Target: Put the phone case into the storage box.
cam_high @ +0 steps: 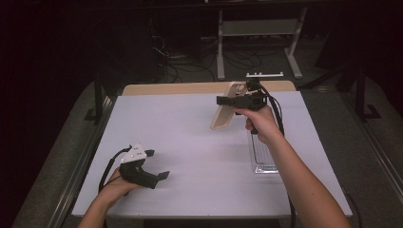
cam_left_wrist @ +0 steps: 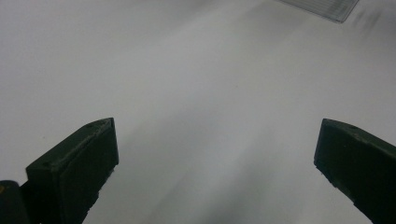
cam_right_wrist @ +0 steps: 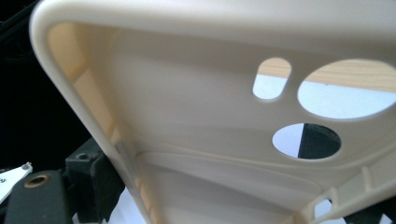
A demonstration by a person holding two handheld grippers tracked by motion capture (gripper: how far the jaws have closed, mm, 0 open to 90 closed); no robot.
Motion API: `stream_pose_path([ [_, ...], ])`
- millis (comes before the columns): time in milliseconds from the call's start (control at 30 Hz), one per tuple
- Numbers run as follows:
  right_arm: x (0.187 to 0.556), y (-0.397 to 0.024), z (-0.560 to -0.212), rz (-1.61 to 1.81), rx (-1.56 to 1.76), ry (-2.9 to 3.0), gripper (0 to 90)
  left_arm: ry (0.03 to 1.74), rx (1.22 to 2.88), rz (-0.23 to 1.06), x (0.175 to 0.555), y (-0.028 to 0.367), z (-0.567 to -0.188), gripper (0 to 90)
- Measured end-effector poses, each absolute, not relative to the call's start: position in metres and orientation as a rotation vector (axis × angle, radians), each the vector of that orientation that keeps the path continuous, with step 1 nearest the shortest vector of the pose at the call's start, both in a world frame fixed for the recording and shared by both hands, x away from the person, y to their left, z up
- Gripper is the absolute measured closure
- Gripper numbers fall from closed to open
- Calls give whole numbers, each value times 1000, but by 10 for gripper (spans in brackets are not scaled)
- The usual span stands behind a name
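Note:
A cream phone case (cam_high: pixel 226 109) with camera cut-outs hangs tilted above the white table (cam_high: pixel 190 142), held near its top end by my right gripper (cam_high: pixel 236 99), which is shut on it. In the right gripper view the inside of the phone case (cam_right_wrist: pixel 196 107) is very close, with one black jaw beside its left edge. My left gripper (cam_high: pixel 158 164) rests low over the table's front left, jaws wide apart with nothing between them. The left gripper view shows its two black fingers (cam_left_wrist: pixel 74 168) over bare white surface.
A clear plastic tray (cam_high: pixel 262 152) lies on the table under my right forearm; its corner (cam_left_wrist: pixel 327 7) shows in the left gripper view. A wooden strip (cam_high: pixel 190 88) runs along the table's far edge. Beyond it stand a metal rack (cam_high: pixel 259 28) and cables on a dark floor.

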State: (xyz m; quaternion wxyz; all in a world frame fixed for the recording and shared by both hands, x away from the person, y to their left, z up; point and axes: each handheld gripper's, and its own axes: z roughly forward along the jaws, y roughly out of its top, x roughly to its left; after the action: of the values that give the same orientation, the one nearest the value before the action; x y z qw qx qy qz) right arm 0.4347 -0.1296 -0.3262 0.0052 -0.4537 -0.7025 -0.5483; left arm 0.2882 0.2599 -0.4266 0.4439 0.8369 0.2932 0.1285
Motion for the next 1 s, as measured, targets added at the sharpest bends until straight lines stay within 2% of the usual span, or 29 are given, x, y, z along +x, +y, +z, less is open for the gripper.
stream_pose_path([
  [1000, 452, -190, -303, -1609, -1671, -2266, 116, 739, 2065, 303, 287, 259, -427, 0],
])
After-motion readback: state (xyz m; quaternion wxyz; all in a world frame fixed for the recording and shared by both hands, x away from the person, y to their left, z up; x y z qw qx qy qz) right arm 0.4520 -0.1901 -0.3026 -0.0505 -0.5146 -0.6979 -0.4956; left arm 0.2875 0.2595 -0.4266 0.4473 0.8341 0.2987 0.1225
